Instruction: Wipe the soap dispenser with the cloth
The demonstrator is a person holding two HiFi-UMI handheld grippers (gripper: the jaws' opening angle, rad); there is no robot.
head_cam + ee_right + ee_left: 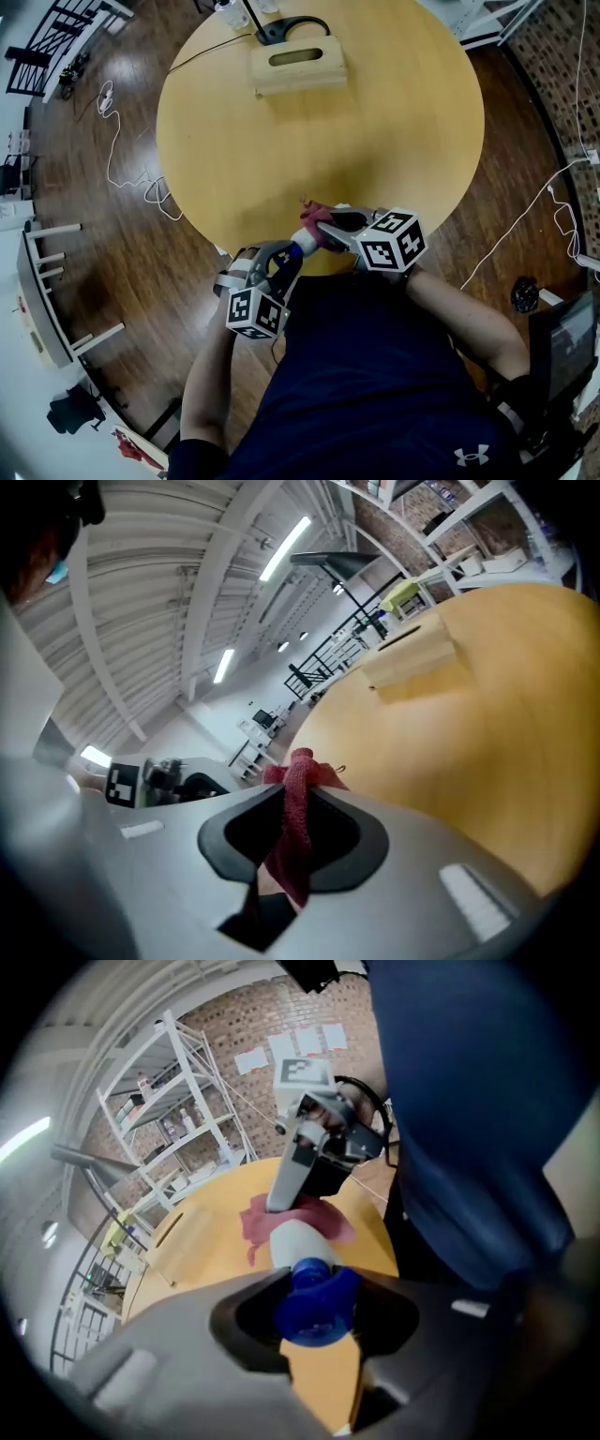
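Jaws of the left gripper [314,1299] are clamped on the blue pump head [319,1286] of the soap dispenser [298,1244], held in the air just over the table's [394,122] near edge, while the right gripper [292,841] pinches the red cloth [298,794] at the bottle's white body. I judge the bottle light, stiff and smooth, apt to twist in a grip at the pump; the limp cloth should wrap around it. Only a wooden box [298,66] sits at the far edge, well apart, so nothing stands in the way.
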